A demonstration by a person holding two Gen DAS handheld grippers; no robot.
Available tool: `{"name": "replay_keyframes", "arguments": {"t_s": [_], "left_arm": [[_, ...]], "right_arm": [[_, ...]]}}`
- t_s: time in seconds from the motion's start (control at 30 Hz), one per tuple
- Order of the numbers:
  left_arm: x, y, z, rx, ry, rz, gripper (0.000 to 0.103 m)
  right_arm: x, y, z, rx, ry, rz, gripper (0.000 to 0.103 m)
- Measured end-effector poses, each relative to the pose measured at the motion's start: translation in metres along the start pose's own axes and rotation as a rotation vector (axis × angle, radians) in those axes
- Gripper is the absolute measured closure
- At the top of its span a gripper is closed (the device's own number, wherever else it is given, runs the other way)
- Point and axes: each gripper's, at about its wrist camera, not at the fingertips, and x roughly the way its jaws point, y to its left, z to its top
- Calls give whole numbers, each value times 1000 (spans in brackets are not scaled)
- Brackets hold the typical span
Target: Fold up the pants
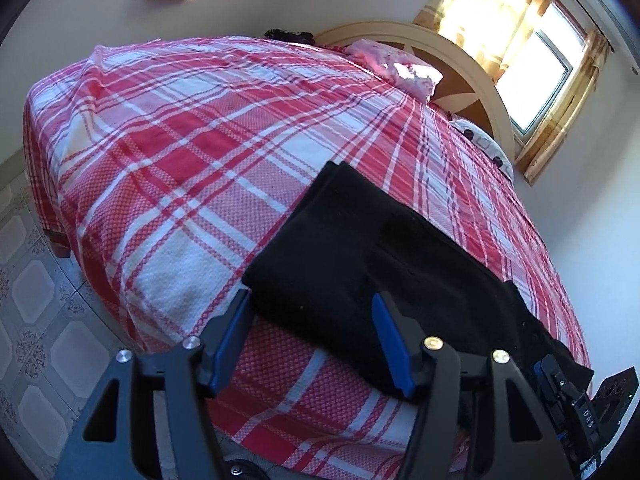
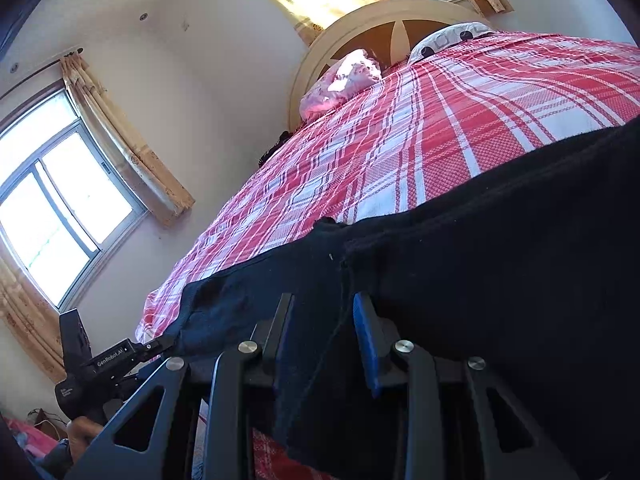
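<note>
pants (image 1: 360,248) lie black and already doubled over near the edge of the bed (image 1: 168,152), one layer stacked on another, which we judge puts the fold partly done. our left gripper (image 1: 310,340) stands wide, its blue pads on either side of the near corner of the cloth, gripping nothing, placed, we think, to take that corner. our right gripper (image 2: 322,328) is low against the hanging edge with fabric running between its parted fingers; we cannot tell whether it pinches. the red and white plaid bedspread (image 2: 460,120) looks soft and slightly rumpled. a pink pillow (image 2: 340,80) sits by the arched headboard (image 1: 472,64), curtained windows (image 2: 60,208) glare, and patterned floor tiles (image 1: 36,292) show below.
</note>
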Motion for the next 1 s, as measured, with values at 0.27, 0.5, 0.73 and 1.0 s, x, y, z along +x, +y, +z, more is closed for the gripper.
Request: {"name": "replay_keyframes", "arguments": {"t_s": [0.27, 0.5, 0.73, 1.0], "left_arm": [[-7, 22, 0, -191, 40, -91, 54], [-6, 13, -13, -216, 81, -118, 53], [-1, 13, 5, -285, 17, -186, 54], [6, 0, 9, -143, -1, -156, 87]], "right_arm": [[-1, -1, -1, -2, -6, -5, 71], [-1, -2, 0, 5, -5, 0, 71], [-2, -2, -2, 0, -12, 6, 71], [-3, -2, -2, 3, -16, 6, 70]]}}
